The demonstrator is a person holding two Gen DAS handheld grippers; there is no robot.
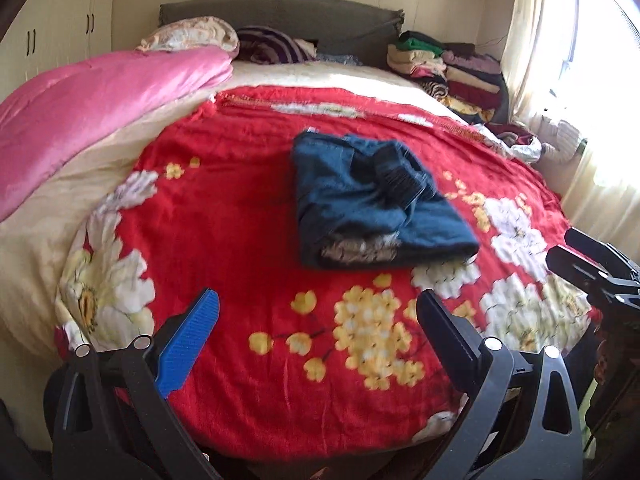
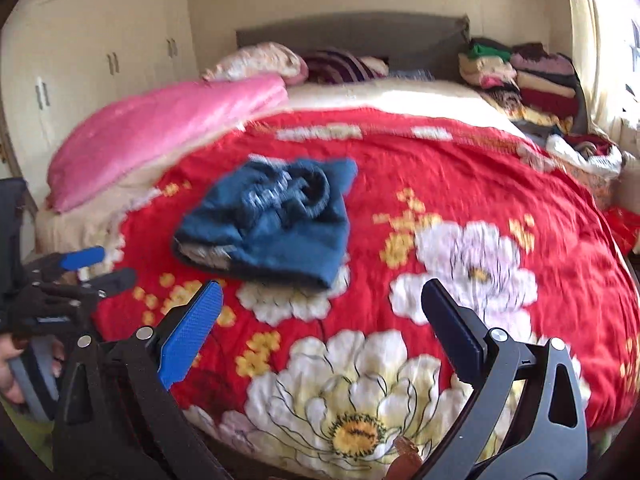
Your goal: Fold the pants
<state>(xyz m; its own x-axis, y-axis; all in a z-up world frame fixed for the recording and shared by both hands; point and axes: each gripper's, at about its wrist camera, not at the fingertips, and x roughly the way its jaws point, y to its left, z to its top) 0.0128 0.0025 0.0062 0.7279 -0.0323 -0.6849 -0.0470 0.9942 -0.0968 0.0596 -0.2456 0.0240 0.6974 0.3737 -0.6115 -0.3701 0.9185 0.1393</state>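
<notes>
Dark blue pants (image 1: 372,204) lie folded into a compact bundle on the red flowered blanket (image 1: 256,216), with the waistband bunched on top. In the right wrist view the same pants (image 2: 272,220) sit left of centre. My left gripper (image 1: 320,312) is open, well short of the bundle, with nothing between its fingers. My right gripper (image 2: 320,304) is also open and empty, held back from the pants. The right gripper (image 1: 576,256) shows at the right edge of the left wrist view. At the left edge of the right wrist view is the left gripper (image 2: 96,268), held by a hand (image 2: 10,376).
A pink quilt (image 1: 96,108) lies along the bed's left side. Pillows (image 1: 192,34) and a grey headboard (image 1: 280,12) are at the far end. Stacks of folded clothes (image 1: 448,68) fill the far right corner. Cream wardrobes (image 2: 100,40) stand left; a curtained window (image 1: 600,60) is right.
</notes>
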